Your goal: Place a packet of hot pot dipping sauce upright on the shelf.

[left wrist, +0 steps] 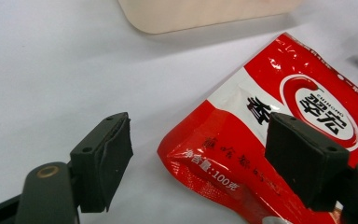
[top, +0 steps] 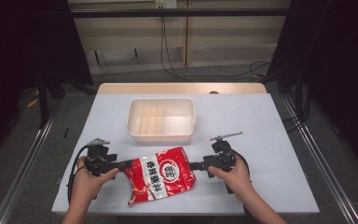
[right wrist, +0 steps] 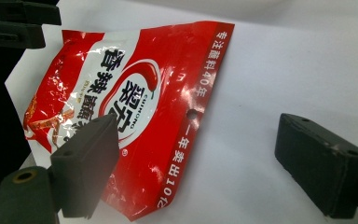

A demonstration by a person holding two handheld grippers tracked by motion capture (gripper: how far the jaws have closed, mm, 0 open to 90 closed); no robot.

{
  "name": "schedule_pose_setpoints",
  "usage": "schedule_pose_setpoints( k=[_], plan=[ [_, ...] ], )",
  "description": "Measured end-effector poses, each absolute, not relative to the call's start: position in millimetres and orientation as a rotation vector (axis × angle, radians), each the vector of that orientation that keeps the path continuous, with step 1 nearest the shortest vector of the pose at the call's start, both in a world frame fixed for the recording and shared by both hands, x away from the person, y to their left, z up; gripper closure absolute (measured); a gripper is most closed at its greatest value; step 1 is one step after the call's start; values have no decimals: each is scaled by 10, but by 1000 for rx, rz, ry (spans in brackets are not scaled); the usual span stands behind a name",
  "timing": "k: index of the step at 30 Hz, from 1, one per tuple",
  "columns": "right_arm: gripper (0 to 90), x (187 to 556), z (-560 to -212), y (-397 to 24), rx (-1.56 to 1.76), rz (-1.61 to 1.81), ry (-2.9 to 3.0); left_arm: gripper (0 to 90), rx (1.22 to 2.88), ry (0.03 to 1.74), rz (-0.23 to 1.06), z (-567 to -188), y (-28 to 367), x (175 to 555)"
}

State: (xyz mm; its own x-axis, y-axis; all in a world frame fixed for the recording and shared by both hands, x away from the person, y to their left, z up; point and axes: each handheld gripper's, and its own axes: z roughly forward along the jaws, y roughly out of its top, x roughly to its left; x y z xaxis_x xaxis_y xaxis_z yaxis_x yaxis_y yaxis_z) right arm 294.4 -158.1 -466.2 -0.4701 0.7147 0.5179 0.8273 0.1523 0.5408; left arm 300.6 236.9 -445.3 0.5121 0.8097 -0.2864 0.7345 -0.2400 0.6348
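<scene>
Both tongs, left (top: 129, 163) and right (top: 194, 165), stand apart, flanking the pouch (top: 161, 175) on the table (top: 261, 121), near the tub (top: 162, 119).

High view overlooks table (top: 261, 121); gripper views closely share packet (left wrist: 261, 140).

All readable print stands on the red and white packet (top: 162, 175) lying on the desk (top: 270, 135).

In the right gripper view the packet (right wrist: 135, 107) bears a round white emblem with the brand "翠宏" in black and "CUIHONG" in small letters curving beside it. Left of that emblem run large black characters "香辣脆". Along the packet's red edge, right of the emblem, white characters read "专注蘸料40年" above a punched hole; further white print runs below the hole, not surely readable.

In the left gripper view the packet (left wrist: 270, 140) shows "翠宏" in the emblem again, and below the emblem, toward the corner, "净含量:100克".
</scene>
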Motion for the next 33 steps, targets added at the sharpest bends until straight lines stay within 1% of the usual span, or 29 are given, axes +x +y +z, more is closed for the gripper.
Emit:
schedule_pose_setpoints(
  k=[6, 8, 12, 17, 22, 23, 26, 28, 33],
  plan=[
    [168, 2939, -4678, -1530, -1491, -1180, -2305, 217, 2024, 1267, 135, -4464, 2382, 3005],
    [199, 2934, -4687, -1505, -1486, -1151, -2303, 216, 2028, 1264, 136, -4460, 2381, 3001],
    [233, 2933, -4703, -1460, -1478, -1099, -2284, 213, 2021, 1271, 141, -4463, 2380, 2991],
    [246, 2953, -4700, -1440, -1489, -1086, -2277, 211, 2025, 1276, 144, -4470, 2379, 2988],
    [290, 2958, -4700, -1392, -1478, -1069, -2250, 211, 2020, 1278, 151, -4457, 2383, 2991],
    [321, 2959, -4704, -1381, -1474, -1058, -2232, 211, 2035, 1268, 148, -4452, 2394, 2992],
    [334, 2953, -4705, -1365, -1486, -1055, -2235, 211, 2033, 1269, 143, -4455, 2398, 2989],
    [367, 2953, -4707, -1348, -1497, -1047, -2247, 211, 2028, 1279, 158, -4468, 2393, 2986],
    [378, 2967, -4716, -1328, -1516, -1047, -2208, 211, 2042, 1274, 146, -4470, 2391, 2985]
  ],
)
